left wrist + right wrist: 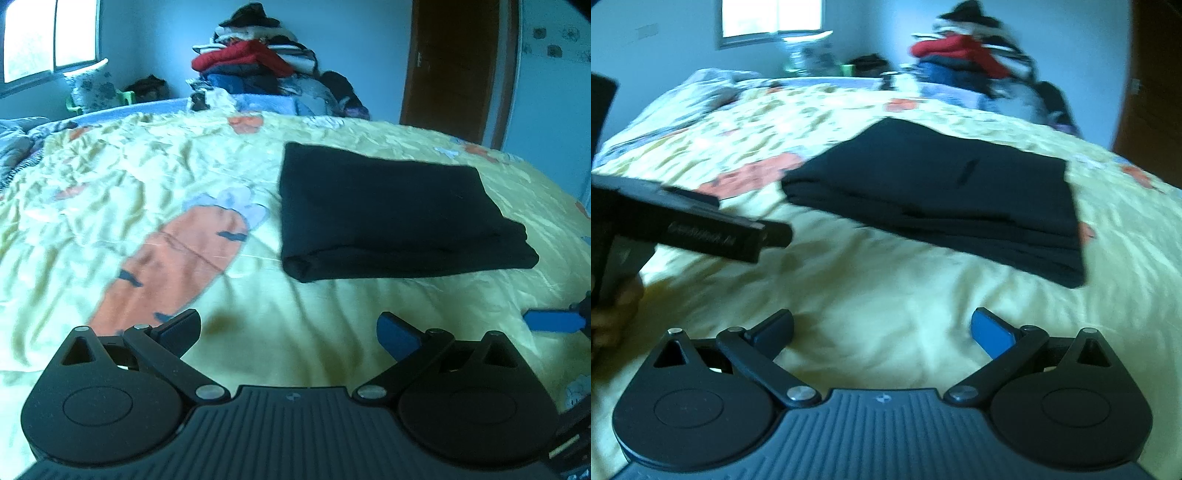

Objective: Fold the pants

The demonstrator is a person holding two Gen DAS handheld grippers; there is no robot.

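Observation:
The black pants [391, 214] lie folded into a flat rectangular bundle on the yellow bedspread [147, 177]. In the right wrist view the pants [942, 195] lie ahead and slightly right. My left gripper [290, 332] is open and empty, held above the bedspread short of the bundle's near edge. My right gripper [882, 330] is open and empty, also short of the bundle. A blue finger of the right gripper shows at the right edge of the left wrist view [554, 320]. The left gripper's body shows at the left of the right wrist view [701, 225].
A large carrot print [173, 266] is on the bedspread left of the pants. A tall pile of clothes [266, 70] stands at the far side of the bed. A brown door [458, 66] is at the back right, a window [48, 37] at the back left.

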